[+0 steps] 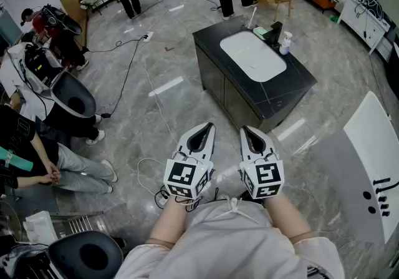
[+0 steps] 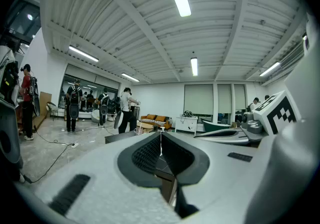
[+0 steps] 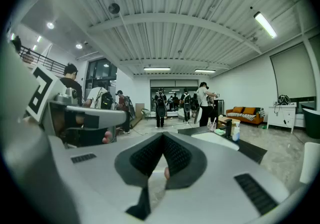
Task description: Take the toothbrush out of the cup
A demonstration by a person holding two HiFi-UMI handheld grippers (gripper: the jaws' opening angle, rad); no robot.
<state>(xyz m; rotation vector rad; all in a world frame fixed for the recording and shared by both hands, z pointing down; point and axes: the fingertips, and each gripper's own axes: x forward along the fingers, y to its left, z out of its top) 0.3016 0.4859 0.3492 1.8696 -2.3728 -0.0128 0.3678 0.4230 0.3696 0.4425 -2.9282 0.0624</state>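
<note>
Nearest, left gripper and right gripper were both clenched, empty; the toothbrush stood in the cup on the far counter; approaching first, then opening one gripper above the rim, seemed wise.

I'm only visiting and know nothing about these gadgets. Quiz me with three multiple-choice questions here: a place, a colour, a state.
1. Where is the cup holding the toothbrush?
A. on the floor
B. on the dark counter, beyond the basin
C. in a gripper

2. What colour is the basin?
A. white
B. green
C. orange

3. How do both grippers' jaws stand?
A. wide apart
B. closed on the toothbrush
C. closed, empty

Answers: B, it stands at the counter's far edge. A, it shows white against the dark top. C, the left gripper and the right gripper each show tips meeting with nothing between.
</note>
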